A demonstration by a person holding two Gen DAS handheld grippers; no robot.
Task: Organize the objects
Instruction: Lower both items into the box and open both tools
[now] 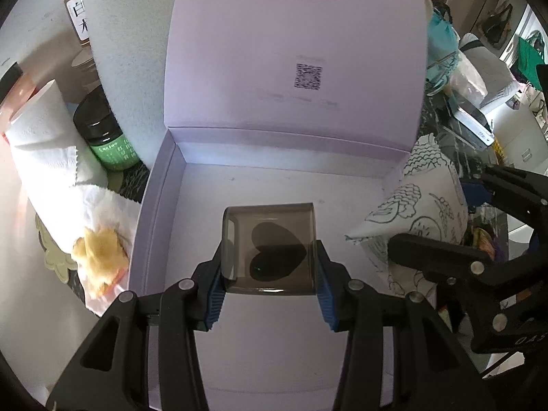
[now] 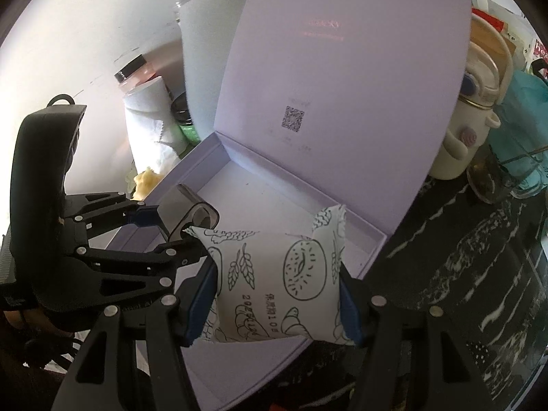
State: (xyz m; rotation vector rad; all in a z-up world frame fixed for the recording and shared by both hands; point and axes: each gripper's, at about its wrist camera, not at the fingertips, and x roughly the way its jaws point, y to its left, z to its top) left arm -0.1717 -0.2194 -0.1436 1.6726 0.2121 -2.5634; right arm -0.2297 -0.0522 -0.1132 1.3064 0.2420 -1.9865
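An open lilac box [image 1: 161,185] with its lid standing upright lies in front of me; its wall [image 2: 366,239] also shows in the right wrist view. My left gripper [image 1: 269,286] is shut on a smoky clear case [image 1: 270,236] with a dark heart shape inside, held over the box floor. My right gripper [image 2: 279,303] is shut on a white snack packet [image 2: 274,274] printed with bread drawings, over the box's right part. In the left wrist view the packet [image 1: 421,212] and right gripper sit to the right; in the right wrist view the case [image 2: 191,212] sits at left.
Left of the box stand a paper towel roll [image 1: 44,137], a green-labelled dark bottle [image 1: 106,130], a labelled jar [image 1: 77,7] and a yellowish lump [image 1: 97,257] on tissue. Right of the box are a cream mug [image 2: 469,130], a teal bag [image 2: 524,120] and a dark marbled countertop [image 2: 462,257].
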